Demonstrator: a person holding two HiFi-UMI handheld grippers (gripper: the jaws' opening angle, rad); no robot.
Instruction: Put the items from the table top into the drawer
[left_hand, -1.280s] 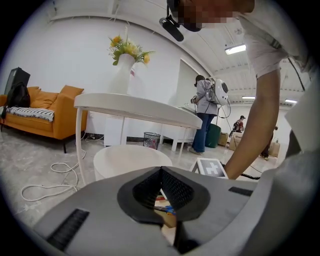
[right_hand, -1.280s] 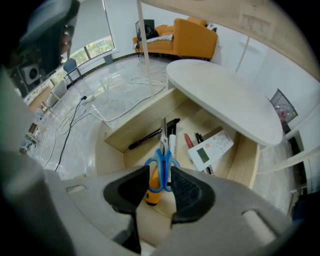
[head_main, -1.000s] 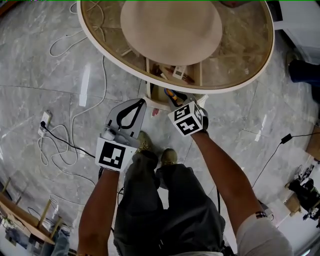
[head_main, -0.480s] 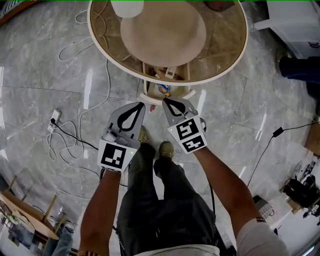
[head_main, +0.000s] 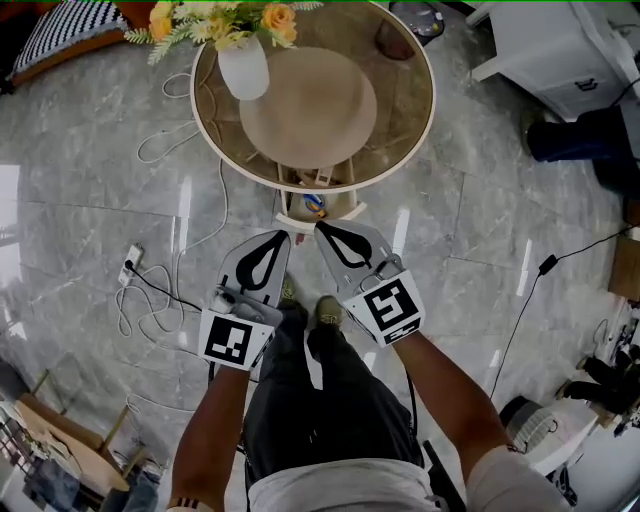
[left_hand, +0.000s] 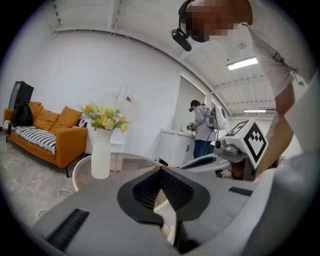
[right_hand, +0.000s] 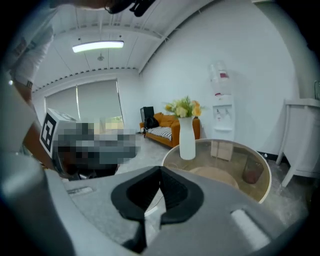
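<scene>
Head view: left gripper and right gripper, both closed and empty, sit just near of the open drawer. Left gripper view confirms its jaws are together with nothing between. Right gripper view: I place the cup far-right on the table, nearer my right gripper.

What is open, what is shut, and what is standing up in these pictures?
drawer: open, with things inside.
left gripper: shut, nothing between its jaws.
right gripper: shut, nothing between its jaws.
vase: upright on the table, flowers in it.
brown cup: upright on the table.
</scene>
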